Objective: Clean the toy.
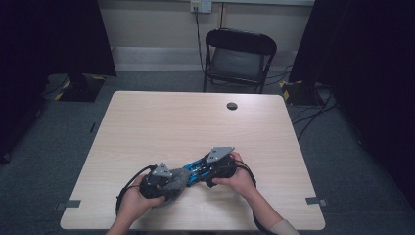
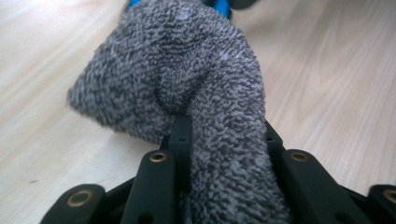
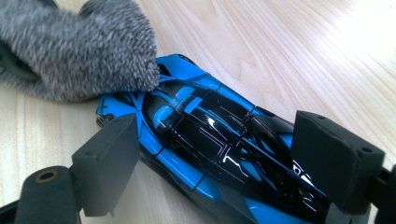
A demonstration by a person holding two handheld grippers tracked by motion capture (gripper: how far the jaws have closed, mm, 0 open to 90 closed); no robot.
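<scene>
Behind the wooden table (image 1: 161, 122) stands a folding chair (image 1: 239, 58). Left gripper (image 1: 169, 182) pinches a grey cloth (image 2: 187, 79) against the toy car (image 3: 219, 144), which the right gripper (image 3: 219, 168) clamps by its sides.

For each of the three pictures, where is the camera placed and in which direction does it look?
High view: above the person's table edge, looking forward and down on the table; both forearms, left gripper, right gripper.
Left gripper view: on the left gripper, looking along its jaws shut on the grey cloth.
Right gripper view: on the right gripper, looking along its jaws clamping the blue toy car.
All views share cloth and car.
</scene>
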